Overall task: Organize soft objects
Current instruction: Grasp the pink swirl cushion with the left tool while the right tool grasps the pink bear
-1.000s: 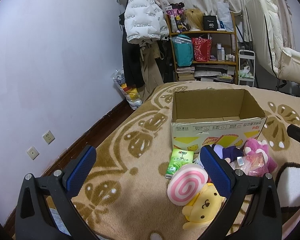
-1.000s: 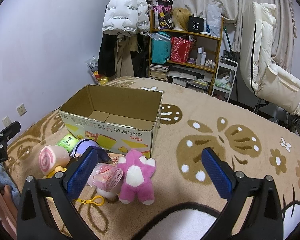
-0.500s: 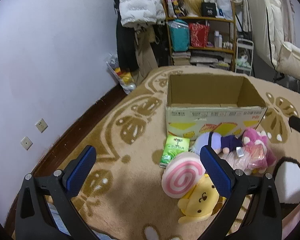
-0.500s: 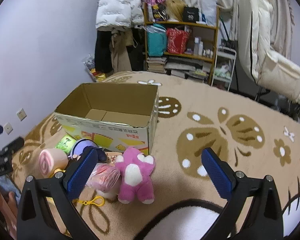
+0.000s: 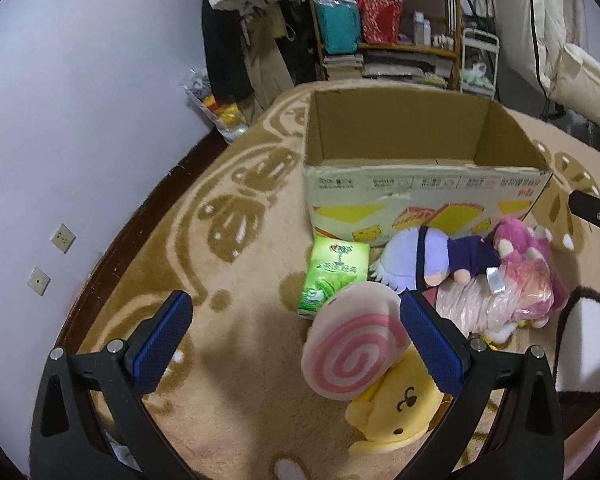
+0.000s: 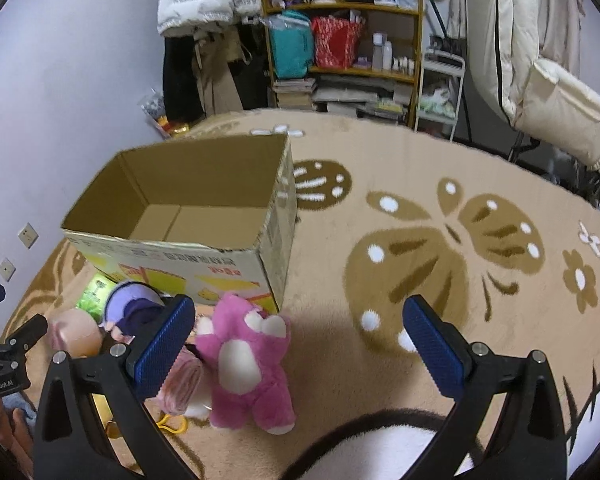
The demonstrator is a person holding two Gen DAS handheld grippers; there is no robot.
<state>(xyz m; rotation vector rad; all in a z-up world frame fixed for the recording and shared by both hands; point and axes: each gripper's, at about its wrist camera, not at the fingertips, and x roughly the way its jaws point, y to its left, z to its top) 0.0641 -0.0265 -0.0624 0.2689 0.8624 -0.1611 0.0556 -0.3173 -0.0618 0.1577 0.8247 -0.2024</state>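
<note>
- Where the patterned rug (image 5: 148, 264) meets the front of the one cardboard box (image 5: 420, 196), six soft things lying in a huddle, none inside the box, whose floor shows bare.
- Counted left to right in the left wrist view: one green tissue pack (image 5: 334, 270) just before the box's front left corner; one pink-swirl round cushion (image 5: 354, 354) resting on one yellow plush (image 5: 396, 412); one lavender-haired doll (image 5: 428, 260) in dark clothes lying against the box front; one clear-wrapped pink bundle (image 5: 496, 300); one magenta plush (image 5: 516, 236) toward the front right corner.
- Left gripper (image 5: 296, 344) released, both blue pads wide apart, hovering over bare rug beside the cushion, grasping nothing.
- Right gripper (image 6: 298, 344) likewise released and empty, spread over the rug beside the magenta plush (image 6: 244, 364), which lies face up.
- Yellow plush partly covered by the cushion and by the left gripper's right finger; bundle's contents unreadable through the wrap.
- In the right wrist view, cushion, doll and tissue pack mostly hidden behind the left finger; one yellow clip ring (image 6: 172, 426) peeking out below the bundle.
- Box lettering too small to read.
</note>
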